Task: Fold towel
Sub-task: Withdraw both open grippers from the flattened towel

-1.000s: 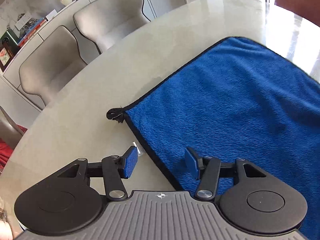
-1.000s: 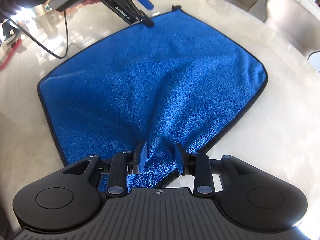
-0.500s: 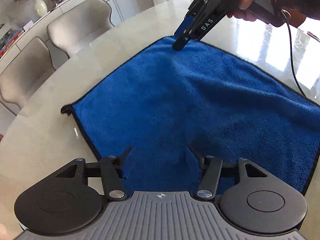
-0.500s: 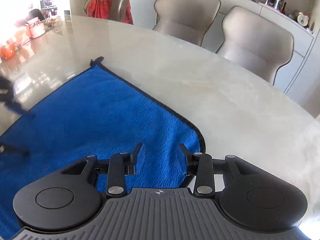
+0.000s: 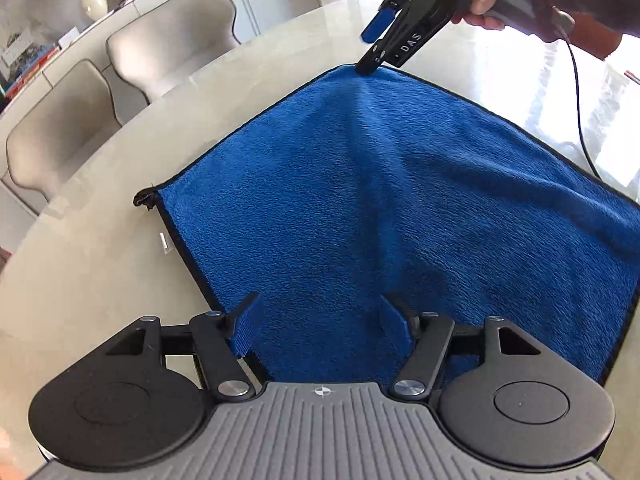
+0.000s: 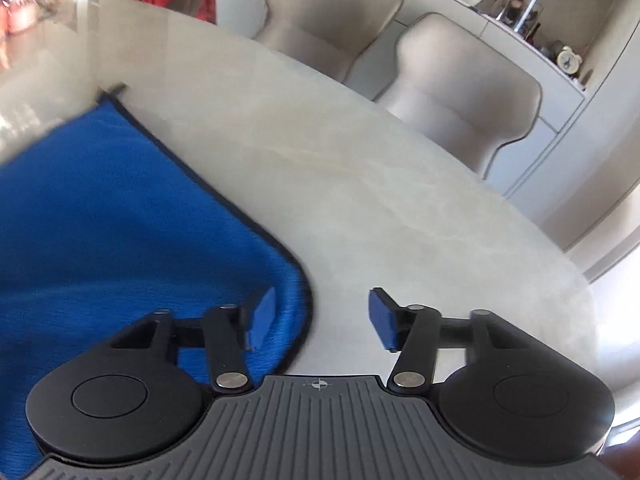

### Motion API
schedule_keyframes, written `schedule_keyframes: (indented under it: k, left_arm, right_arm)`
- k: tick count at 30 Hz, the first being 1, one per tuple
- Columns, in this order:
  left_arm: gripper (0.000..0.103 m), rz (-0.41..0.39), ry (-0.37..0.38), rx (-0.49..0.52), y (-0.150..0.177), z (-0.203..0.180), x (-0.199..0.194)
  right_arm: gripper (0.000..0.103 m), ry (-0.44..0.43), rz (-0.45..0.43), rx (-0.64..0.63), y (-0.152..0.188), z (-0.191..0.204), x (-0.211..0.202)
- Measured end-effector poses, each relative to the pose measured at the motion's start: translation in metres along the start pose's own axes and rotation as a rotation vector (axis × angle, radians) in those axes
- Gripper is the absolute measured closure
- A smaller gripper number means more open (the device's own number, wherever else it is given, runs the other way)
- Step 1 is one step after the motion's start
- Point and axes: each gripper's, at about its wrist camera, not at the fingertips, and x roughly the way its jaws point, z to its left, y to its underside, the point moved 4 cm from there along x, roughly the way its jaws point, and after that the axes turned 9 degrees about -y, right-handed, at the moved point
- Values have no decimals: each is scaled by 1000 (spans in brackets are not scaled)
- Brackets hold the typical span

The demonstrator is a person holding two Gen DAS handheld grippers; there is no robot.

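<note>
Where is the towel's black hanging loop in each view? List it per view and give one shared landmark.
Left wrist view: the hanging loop sits at the blue towel's left corner, mid-left of the picture.
Right wrist view: the loop lies upper left, at the towel's far corner.
Shared landmark: two beige chairs.

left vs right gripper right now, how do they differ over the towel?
Left gripper sits fully over the towel, cloth between its fingers. Right gripper straddles a corner's edge: one finger over cloth, one over bare table. Both are open, jaws just widened, gripping nothing.
</note>
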Motion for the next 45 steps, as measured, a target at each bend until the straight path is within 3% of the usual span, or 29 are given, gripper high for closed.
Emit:
schedule_keyframes:
  k: [4,8,10,13,18,21,23,27,32,35,38,45]
  left_arm:
    - [35,-2,46,26,3,-17,-9]
    - [35,17,50,-7,8,-20,-14]
    - [35,52,78,-41,10,-19,-16]
    - [35,67,88,-21,20,-25,-26]
    - [35,103,87,22,36,-33,-46]
    - [35,97,79,40,38,-38,-59]
    - [35,69,82,17,38,-42,-67]
    - [35,66,105,-18,37,-59,-67]
    - [34,94,90,-30,55,-70,-71]
    - [34,104,50,-16,64,-75,-79]
    - [34,92,16,-20,70,-77,-89]
    - [34,116,-42,-211,86,-68,-91]
  right_arm:
    - [50,-147,-6,-82,12,56,-25]
    - [50,-276,62,-120,41,107,-44]
    - [47,-260,84,-100,64,118,-53]
    - [45,-261,104,28,91,110,-70]
    - [43,-199,219,31,121,115,-101]
    - [43,-124,288,-66,129,133,-121]
    - [43,-97,239,-97,124,147,-132]
    - [43,-197,86,20,109,177,-136]
    - [43,-155,153,-38,129,199,-127]
    - [42,-128,160,46,145,189,-137]
    - [42,-81,146,46,156,189,-152]
    - [38,-31,132,146,165,198,-160]
